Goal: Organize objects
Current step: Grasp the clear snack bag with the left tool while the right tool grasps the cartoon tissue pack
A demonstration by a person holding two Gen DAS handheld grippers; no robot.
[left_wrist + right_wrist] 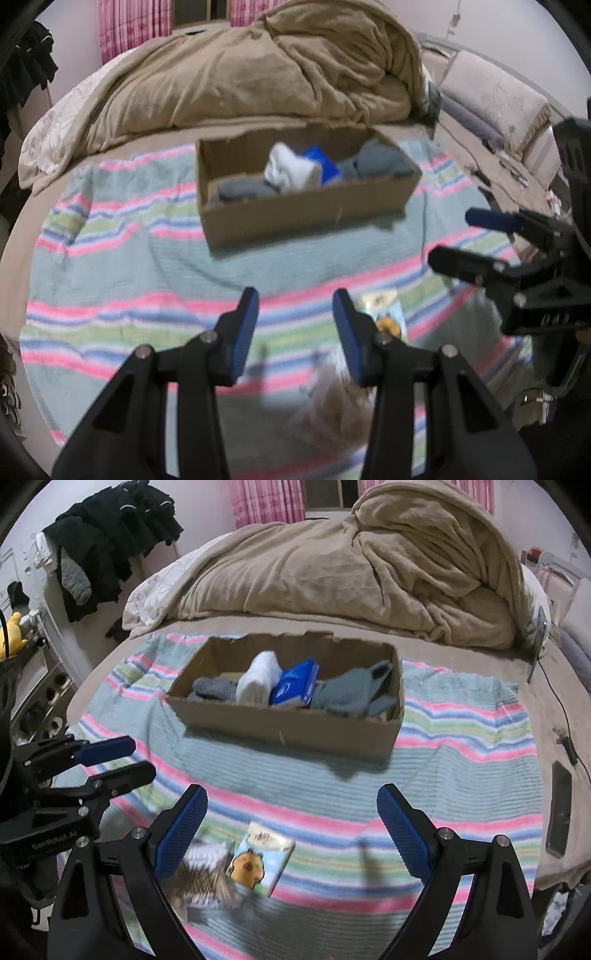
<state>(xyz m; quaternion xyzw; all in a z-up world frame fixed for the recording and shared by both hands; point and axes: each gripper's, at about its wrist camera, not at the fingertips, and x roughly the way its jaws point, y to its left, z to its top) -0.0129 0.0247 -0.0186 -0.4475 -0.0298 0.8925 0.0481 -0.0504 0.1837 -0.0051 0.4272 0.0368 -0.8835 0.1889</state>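
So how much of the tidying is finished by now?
Mostly done, it seems: the cardboard box already holds grey socks, a white roll and a blue pack. Nothing is in hand; both the left claw and right claw are open. A cartoon packet and a furry item remain outside.

Bed (480, 664): striped blanket (461, 760), tan comforter (332, 565), phone (559, 808); cardboard box (295, 731) on blanket

Bare striped blanket (332, 775) lies open between the cardboard box (288, 731) and snack packet (260, 860).
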